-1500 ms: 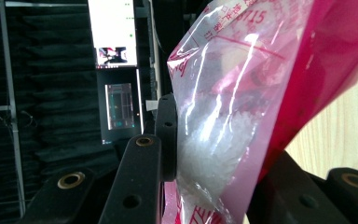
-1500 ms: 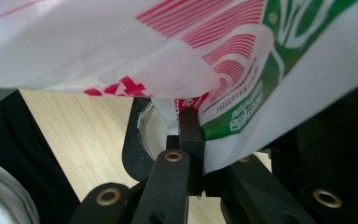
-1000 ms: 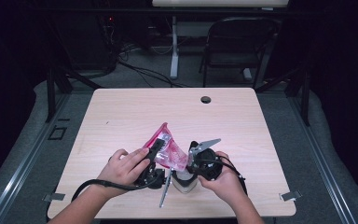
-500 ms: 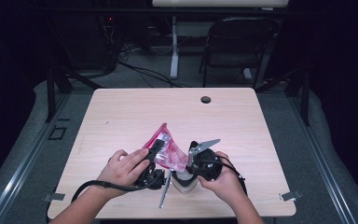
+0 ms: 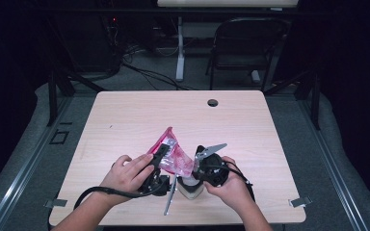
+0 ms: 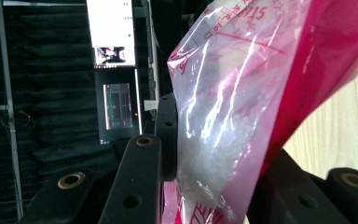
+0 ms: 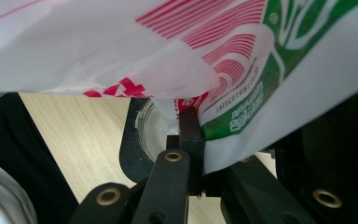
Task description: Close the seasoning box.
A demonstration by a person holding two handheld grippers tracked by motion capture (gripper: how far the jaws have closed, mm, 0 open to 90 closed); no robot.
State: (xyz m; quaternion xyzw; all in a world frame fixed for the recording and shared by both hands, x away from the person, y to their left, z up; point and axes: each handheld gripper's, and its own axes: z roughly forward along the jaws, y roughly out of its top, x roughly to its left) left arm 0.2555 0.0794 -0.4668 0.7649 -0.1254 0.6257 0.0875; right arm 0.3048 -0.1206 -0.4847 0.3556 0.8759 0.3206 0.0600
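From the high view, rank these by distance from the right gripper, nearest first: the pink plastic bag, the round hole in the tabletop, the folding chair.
1. Pink plastic bag: held at the right gripper, just to its left.
2. Round hole: in the tabletop near the far edge.
3. Folding chair: on the floor beyond the table.

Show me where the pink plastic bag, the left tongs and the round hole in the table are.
pink plastic bag [image 5: 169,153]: high view, its crinkled middle.
left tongs [image 6: 214,158]: left gripper view, midway between the jaws, closed on the bag.
round hole [image 5: 213,102]: high view, its dark centre.
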